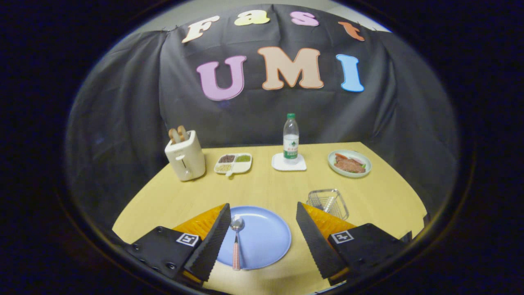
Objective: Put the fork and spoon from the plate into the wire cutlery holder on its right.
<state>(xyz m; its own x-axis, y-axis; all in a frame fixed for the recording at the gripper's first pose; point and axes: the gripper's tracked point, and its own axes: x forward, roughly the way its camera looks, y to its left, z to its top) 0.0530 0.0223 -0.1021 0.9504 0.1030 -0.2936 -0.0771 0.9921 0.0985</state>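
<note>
A round blue plate [266, 241] lies on the yellow table, between and just below my fingers. On its left part rests a spoon [236, 246], bowl pointing away and checked pink handle toward me, close beside my left finger. The wire cutlery holder [327, 203] stands to the plate's right, just beyond my right fingertip; a slim pale item seems to lie inside it, too small to tell what. My gripper [262, 205] is open wide above the plate's near side, with nothing between its fingers.
Along the back of the table stand a cream toaster [185, 157] with bread, a divided dish [233, 163] of seeds, a water bottle [291, 137] on a white coaster [289, 164], and a plate of food [349, 163]. The table [270, 186] ends at the black cloth wall.
</note>
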